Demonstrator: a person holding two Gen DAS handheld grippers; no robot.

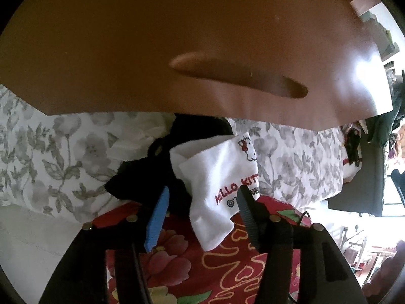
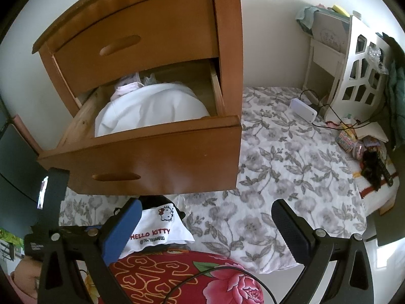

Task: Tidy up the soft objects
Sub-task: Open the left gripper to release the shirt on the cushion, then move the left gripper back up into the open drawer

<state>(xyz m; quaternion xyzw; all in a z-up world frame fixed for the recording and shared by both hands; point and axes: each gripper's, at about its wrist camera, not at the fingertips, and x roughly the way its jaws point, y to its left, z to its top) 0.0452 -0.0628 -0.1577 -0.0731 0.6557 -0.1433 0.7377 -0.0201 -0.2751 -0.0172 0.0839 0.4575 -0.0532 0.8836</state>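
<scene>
A white Hello Kitty sock (image 1: 217,185) lies on black soft items (image 1: 149,174) under the open wooden drawer (image 1: 177,50). My left gripper (image 1: 202,202) is open, its blue and black fingers either side of the sock's lower part, not closed on it. In the right wrist view the sock (image 2: 157,228) sits just below the drawer front (image 2: 152,159). The drawer holds white cloth (image 2: 152,111) and a pink item (image 2: 126,86). My right gripper (image 2: 207,225) is open and empty above the bed, to the right of the sock.
A red floral cushion (image 2: 189,278) lies below the sock. The bed has a grey floral cover (image 2: 291,164). A white headboard (image 2: 359,81), a white device with cables (image 2: 303,109) and small clutter (image 2: 362,147) are at the far right. A closed upper drawer (image 2: 131,33) sits above.
</scene>
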